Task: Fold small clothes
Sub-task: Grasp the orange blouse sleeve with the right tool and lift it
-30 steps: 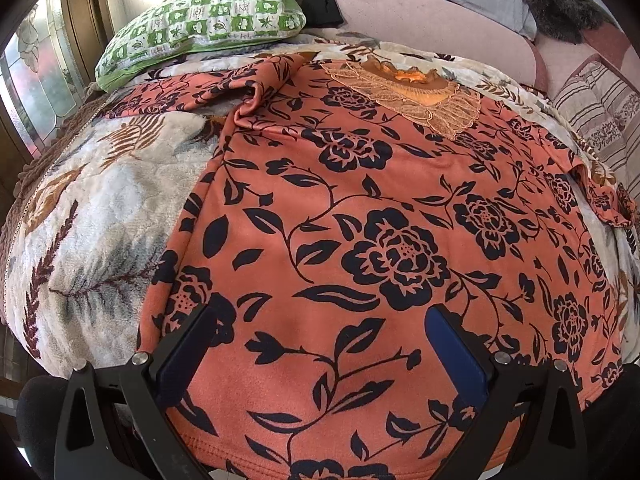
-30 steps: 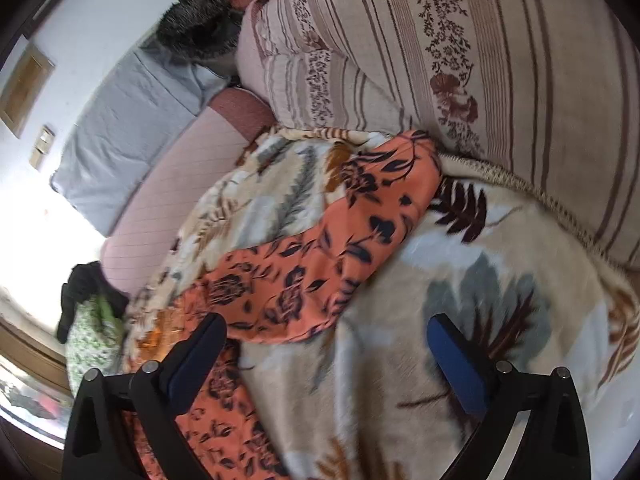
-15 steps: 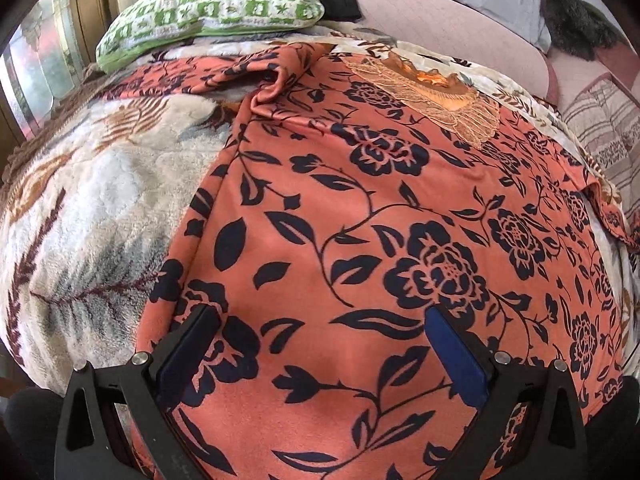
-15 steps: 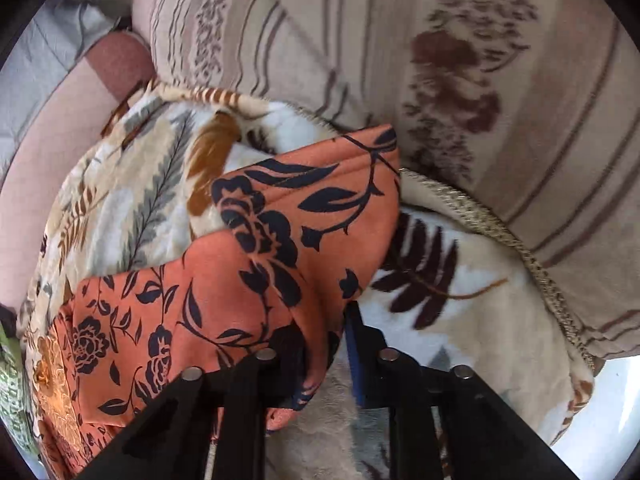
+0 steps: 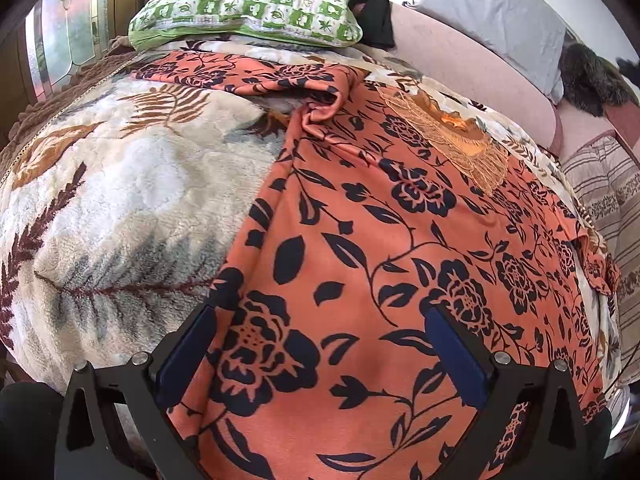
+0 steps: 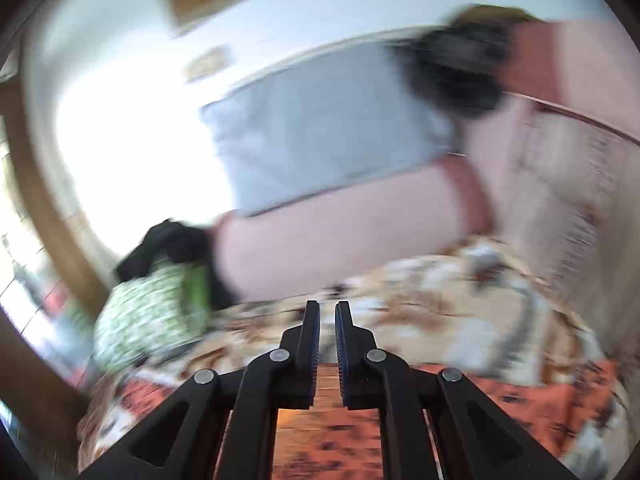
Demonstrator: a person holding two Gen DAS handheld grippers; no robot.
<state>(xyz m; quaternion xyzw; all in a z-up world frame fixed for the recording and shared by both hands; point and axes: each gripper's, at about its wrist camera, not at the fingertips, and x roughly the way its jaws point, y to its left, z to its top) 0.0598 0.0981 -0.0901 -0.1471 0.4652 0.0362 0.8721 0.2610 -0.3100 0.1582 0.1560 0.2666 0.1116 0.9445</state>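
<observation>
An orange top (image 5: 400, 248) printed with dark flowers lies spread front-up across a fleecy leaf-patterned blanket (image 5: 120, 184) on a bed, its lace-trimmed neckline (image 5: 460, 144) toward the pink headboard (image 5: 480, 64) and one sleeve (image 5: 248, 76) stretched out toward a green-checked pillow (image 5: 248, 4). The left gripper (image 5: 320, 344) hangs over the hem end of the top with its blue pads wide apart and nothing between them, one pad above the top's side edge, the other above the middle of the cloth. The right gripper (image 6: 327, 336), seen in a badly blurred frame, has its two pads drawn almost together with only a thin slit between; orange cloth shows below and behind the fingers, but whether any of it is pinched cannot be told from this view. The fabric looks thin, light and limp, draping to every swell of the blanket and bunching at the armpit, so it should lift easily yet sag and slide rather than hold a crease. The plush blanket beneath is likely to grip it somewhat. Good places to take hold appear to be the hem corners, the sleeve cuffs and the shoulder seams, pinching a single edge cleanly; the lace at the neck looks delicate and is best left alone.
</observation>
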